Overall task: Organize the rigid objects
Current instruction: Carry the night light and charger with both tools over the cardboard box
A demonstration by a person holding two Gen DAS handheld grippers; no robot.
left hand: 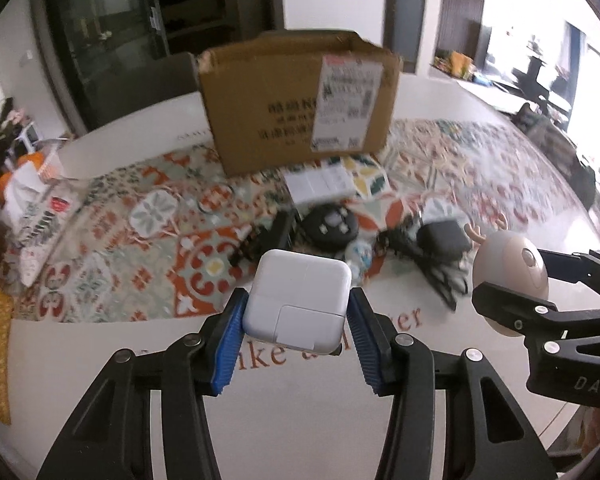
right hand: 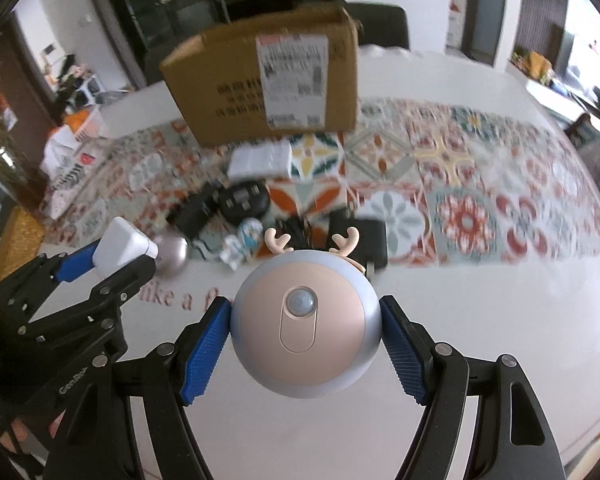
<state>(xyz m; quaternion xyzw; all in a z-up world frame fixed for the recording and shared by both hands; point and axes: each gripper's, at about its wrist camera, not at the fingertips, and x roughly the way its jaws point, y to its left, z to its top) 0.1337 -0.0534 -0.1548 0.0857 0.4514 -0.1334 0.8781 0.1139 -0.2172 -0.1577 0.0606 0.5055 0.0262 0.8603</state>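
Left wrist view shows the left claw (left hand: 298, 312) pinching a white square power adapter (left hand: 298, 304) between its blue ribbed pads (left hand: 230, 332), lifted clear of the white bench (left hand: 100, 360). To the right in the same view, the right claw (left hand: 496, 292) carries a round pink-and-silver motion-sensor light (left hand: 508, 276) with small antlers. In the right wrist view that claw (right hand: 305, 340) is closed on the light (right hand: 305, 324), one pad against each side of its silver rim, sensor face toward the camera, also held above the bench (right hand: 500, 320). The left claw (right hand: 118, 250) with the adapter (right hand: 122, 246) appears at the left there.

Farther back, a patterned tile-print mat (left hand: 120, 240) covers the middle of the bench. An open cardboard box (left hand: 300, 100) with a shipping label stands on the mat toward the far edge. Just in front of it lies a white flat pack (left hand: 320, 186), then a black round plug adapter (left hand: 330, 226), a black charger with cable (left hand: 440, 244) and a small blue-and-white item (left hand: 358, 252), too blurred to name. A paper bag (left hand: 32, 208) lies near the bench's left edge.
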